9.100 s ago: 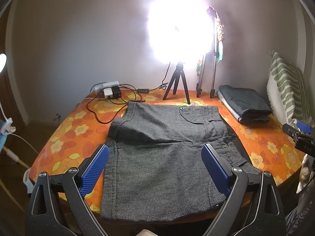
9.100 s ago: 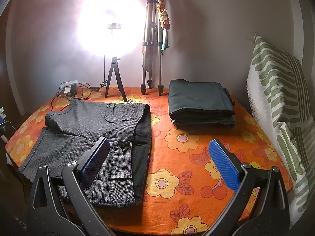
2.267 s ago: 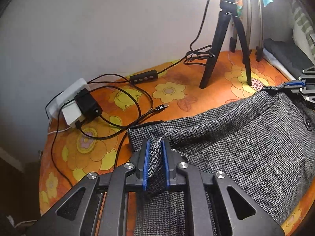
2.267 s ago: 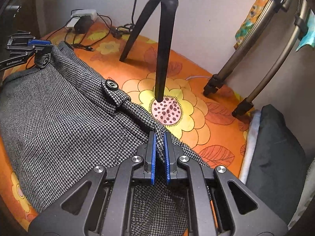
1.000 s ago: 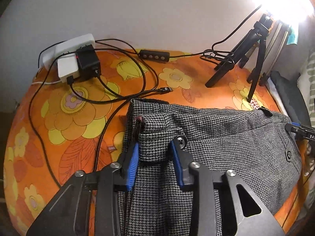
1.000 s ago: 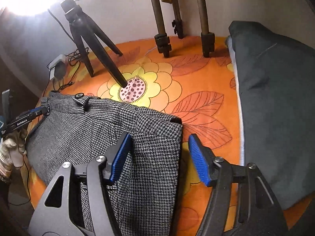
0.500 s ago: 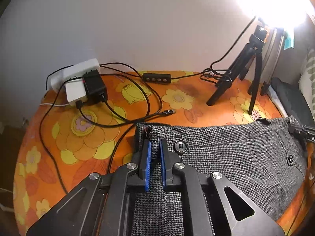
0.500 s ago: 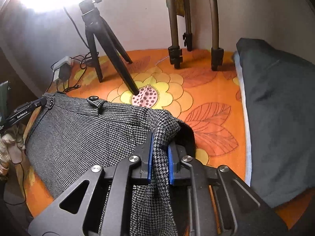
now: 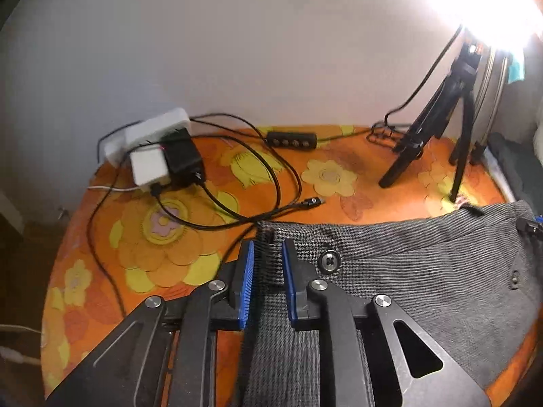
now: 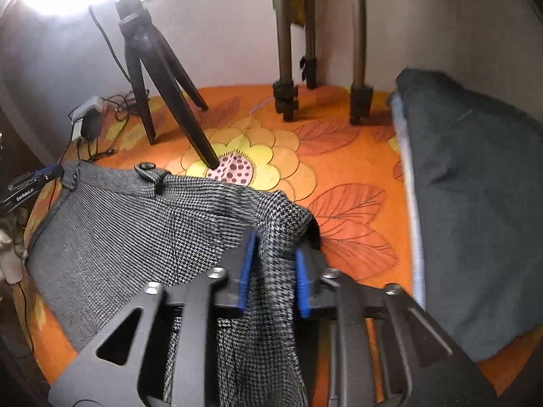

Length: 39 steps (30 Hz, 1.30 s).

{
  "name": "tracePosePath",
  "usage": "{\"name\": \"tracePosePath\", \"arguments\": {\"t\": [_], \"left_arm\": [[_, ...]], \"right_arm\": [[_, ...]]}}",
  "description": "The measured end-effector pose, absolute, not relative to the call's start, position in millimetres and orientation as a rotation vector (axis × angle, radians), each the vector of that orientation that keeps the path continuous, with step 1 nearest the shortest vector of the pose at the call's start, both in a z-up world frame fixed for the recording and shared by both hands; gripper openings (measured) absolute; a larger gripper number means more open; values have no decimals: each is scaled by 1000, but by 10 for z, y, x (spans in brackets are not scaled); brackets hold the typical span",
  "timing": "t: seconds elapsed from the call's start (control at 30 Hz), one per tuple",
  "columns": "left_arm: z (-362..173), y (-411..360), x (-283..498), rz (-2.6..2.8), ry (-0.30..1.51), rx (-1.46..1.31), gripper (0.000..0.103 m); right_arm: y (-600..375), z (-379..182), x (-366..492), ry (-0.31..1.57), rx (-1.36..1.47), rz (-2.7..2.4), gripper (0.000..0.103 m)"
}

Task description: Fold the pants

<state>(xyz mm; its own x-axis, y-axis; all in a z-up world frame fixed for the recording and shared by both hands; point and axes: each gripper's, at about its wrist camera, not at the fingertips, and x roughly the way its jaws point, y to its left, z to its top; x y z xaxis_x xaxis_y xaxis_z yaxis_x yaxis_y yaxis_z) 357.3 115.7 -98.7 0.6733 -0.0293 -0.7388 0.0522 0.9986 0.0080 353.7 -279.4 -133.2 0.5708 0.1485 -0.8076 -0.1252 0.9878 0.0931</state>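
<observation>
Left gripper [image 9: 266, 251] jaws opening, narrow gap, waistband corner of the grey houndstooth pants [image 9: 424, 271] lying loose between them; right gripper [image 10: 273, 257] jaws opening, opposite waistband corner bunched between; pants stretch between both grippers on orange floral cloth [image 9: 152, 237]

A black tripod [image 10: 159, 78] and folded dark cloth [image 10: 475, 203] rest on a floral tablecloth [image 10: 346, 156].

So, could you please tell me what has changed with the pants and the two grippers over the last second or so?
Both grippers closed on the waistband corners of the grey pants half a second ago. Now the jaws of the left gripper and right gripper are opening again, with cloth between them, apparently released. The right corner stays bunched up. The black tripod, charger and folded dark garment have not moved.
</observation>
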Motion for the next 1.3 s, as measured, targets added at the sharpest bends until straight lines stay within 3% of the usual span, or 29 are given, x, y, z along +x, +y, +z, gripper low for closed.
{"name": "tracePosePath", "arguments": {"t": [0.13, 0.23, 0.6, 0.73, 0.87, 1.07, 1.3], "left_arm": [[-767, 1290, 3277, -65, 802, 18, 26], [-683, 1331, 2977, -107, 807, 42, 43], [-970, 756, 1856, -355, 871, 324, 44], [-1115, 537, 1788, -444, 906, 330, 43], [-1199, 395, 1870, -461, 914, 331, 43], [-1248, 209, 1909, -478, 892, 395, 43], [-1385, -67, 1877, -471, 817, 597, 49]], "right_arm": [[-2796, -1042, 3224, 895, -27, 174, 37], [-2711, -880, 2898, 873, -35, 266, 37], [-2267, -1223, 1920, 930, -221, 422, 37], [-2060, -1307, 1926, 961, -246, 496, 36], [-1794, -1408, 1972, 989, -289, 556, 29], [-1565, -1573, 2112, 1035, -299, 594, 29], [-1663, -1400, 2386, 1014, -199, 589, 21]]}}
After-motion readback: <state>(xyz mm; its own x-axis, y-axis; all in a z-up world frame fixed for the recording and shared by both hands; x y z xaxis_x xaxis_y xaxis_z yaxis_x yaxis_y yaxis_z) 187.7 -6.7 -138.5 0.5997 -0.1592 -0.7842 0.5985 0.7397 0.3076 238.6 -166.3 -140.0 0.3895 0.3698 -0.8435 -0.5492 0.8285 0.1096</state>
